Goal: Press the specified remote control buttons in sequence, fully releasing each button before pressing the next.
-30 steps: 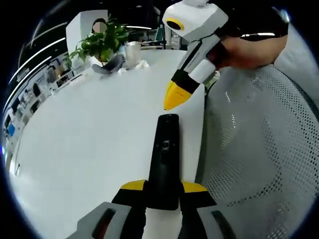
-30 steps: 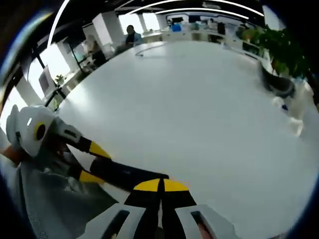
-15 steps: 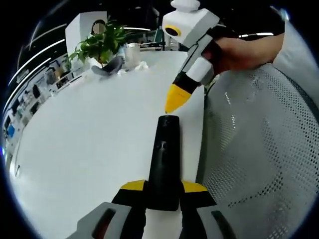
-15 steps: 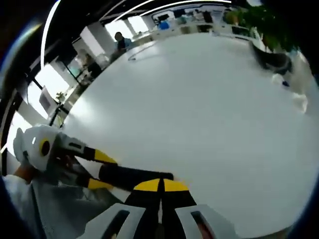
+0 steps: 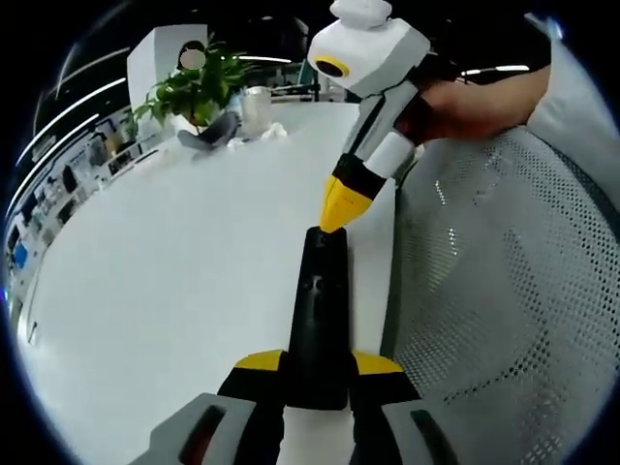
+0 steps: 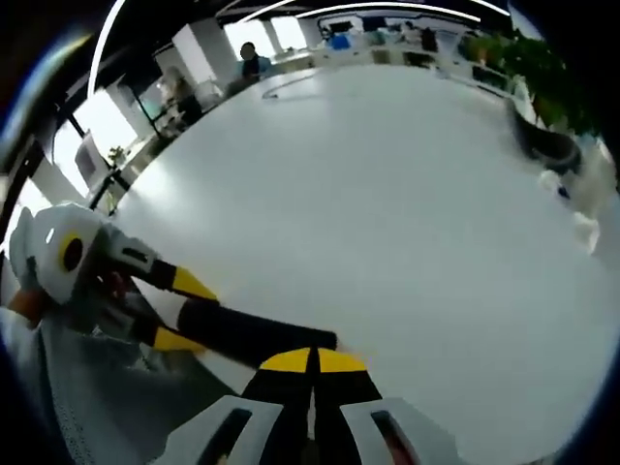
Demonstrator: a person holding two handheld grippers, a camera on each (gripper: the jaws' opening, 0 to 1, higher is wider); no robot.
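Left tool [image 5: 317, 368] clamped on the remote [image 5: 319, 320], right tool [image 5: 339, 208] closed, tip at its far end over the worktop [image 5: 174, 252]; off-centre push likely pivots remote, missing button.

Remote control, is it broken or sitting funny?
Nothing stands out. The remote control looks whole, clamped straight in the left hand-held gripper over the white table, right hand-held gripper at its far end.
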